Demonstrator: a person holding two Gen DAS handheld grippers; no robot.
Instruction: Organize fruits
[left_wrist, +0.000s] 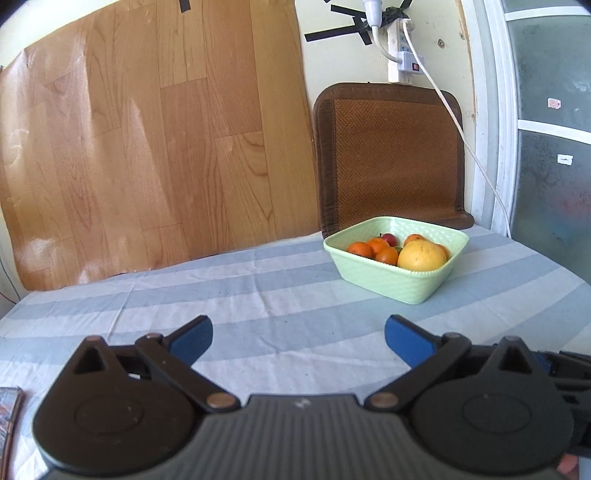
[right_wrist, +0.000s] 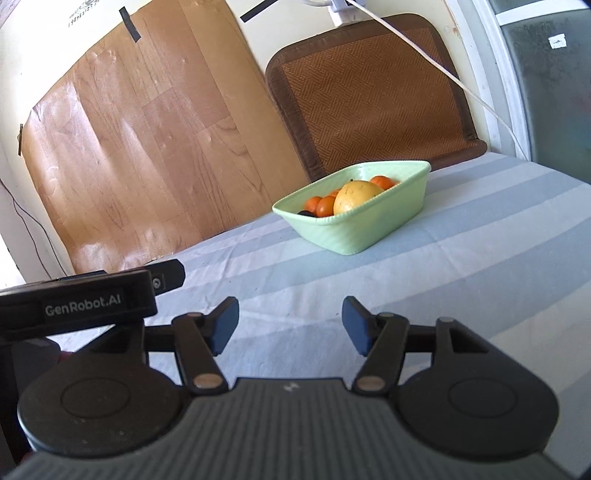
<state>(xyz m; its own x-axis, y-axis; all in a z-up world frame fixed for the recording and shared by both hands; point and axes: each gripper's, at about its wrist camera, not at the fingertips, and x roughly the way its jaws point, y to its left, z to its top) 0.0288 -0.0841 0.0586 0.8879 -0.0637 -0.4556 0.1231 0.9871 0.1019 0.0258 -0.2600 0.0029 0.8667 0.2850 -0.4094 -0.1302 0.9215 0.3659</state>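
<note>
I take the pale green basket (left_wrist: 397, 280) as my landmark, since every fruit I can see is inside it. It sits on the striped blue-and-white cloth of the desk (left_wrist: 258, 295), with the brown woven mat (left_wrist: 388, 155) propped against the wall just behind it.

My left gripper (left_wrist: 298, 338) has its blue-padded fingers (left_wrist: 194, 341) spread wide apart with nothing between them. From the left wrist camera, the basket lies ahead of those fingers and off toward the right-hand one, well apart from both, with bare cloth in between. Inside it the big yellow grapefruit (left_wrist: 421, 255) fills the near right corner, the small oranges (left_wrist: 373, 249) crowd to its left, and one small reddish fruit (left_wrist: 388, 238) shows at the back (I cannot tell what kind it is).

My right gripper (right_wrist: 290, 326) is also spread, its fingers (right_wrist: 223, 325) apart and holding nothing. From the right wrist camera, the basket (right_wrist: 354, 229) sits ahead of the gap and slightly toward the right finger, again well apart from the tips. The grapefruit (right_wrist: 356, 196) rises above the near rim, the oranges (right_wrist: 321, 205) sit beside it, and something dark lies low at the basket's left end, too hidden to name.

The black body of the left gripper (right_wrist: 85, 299) pokes into this view, nearer to me than the basket and to its left.
</note>
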